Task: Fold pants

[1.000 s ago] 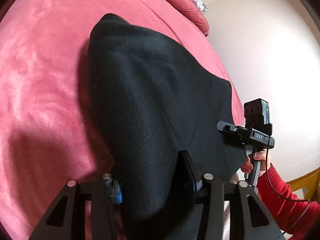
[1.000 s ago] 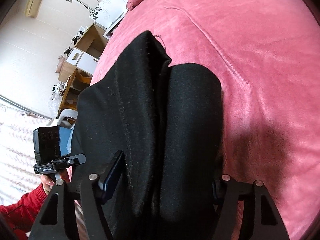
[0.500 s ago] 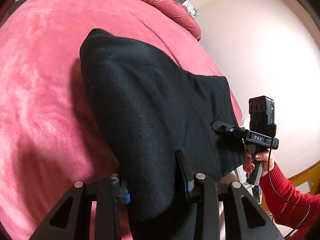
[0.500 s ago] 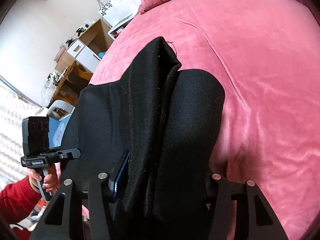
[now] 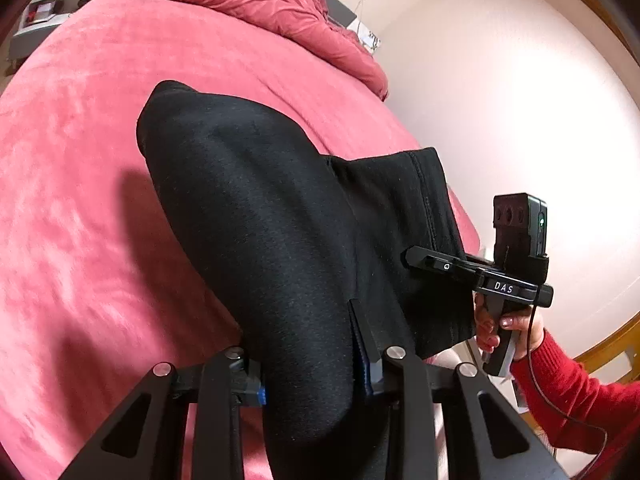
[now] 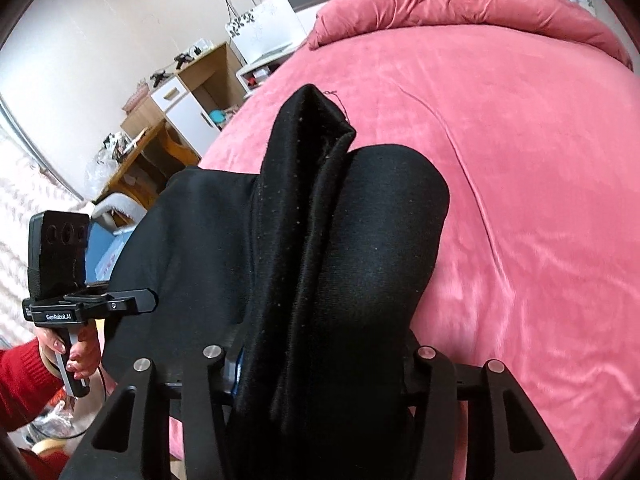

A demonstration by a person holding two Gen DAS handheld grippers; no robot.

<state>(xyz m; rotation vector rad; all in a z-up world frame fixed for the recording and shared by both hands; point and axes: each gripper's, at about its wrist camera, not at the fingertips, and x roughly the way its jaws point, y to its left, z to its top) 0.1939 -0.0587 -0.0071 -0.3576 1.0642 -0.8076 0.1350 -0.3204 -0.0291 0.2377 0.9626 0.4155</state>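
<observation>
While my left gripper (image 5: 308, 364) and right gripper (image 6: 320, 360), lettered "GenRobot.AI" and "DAS", each clamp a bunch of the black pants (image 5: 280, 240), the cloth hangs above the pink bed (image 5: 80, 200).

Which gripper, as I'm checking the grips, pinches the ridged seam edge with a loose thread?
The right gripper: its pants fold shows a ridge; the left gripper holds smooth cloth.

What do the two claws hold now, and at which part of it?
Both hold the black pants. The left claw and the right claw each pinch a bunched fold; which part of the pants cannot be told.
</observation>
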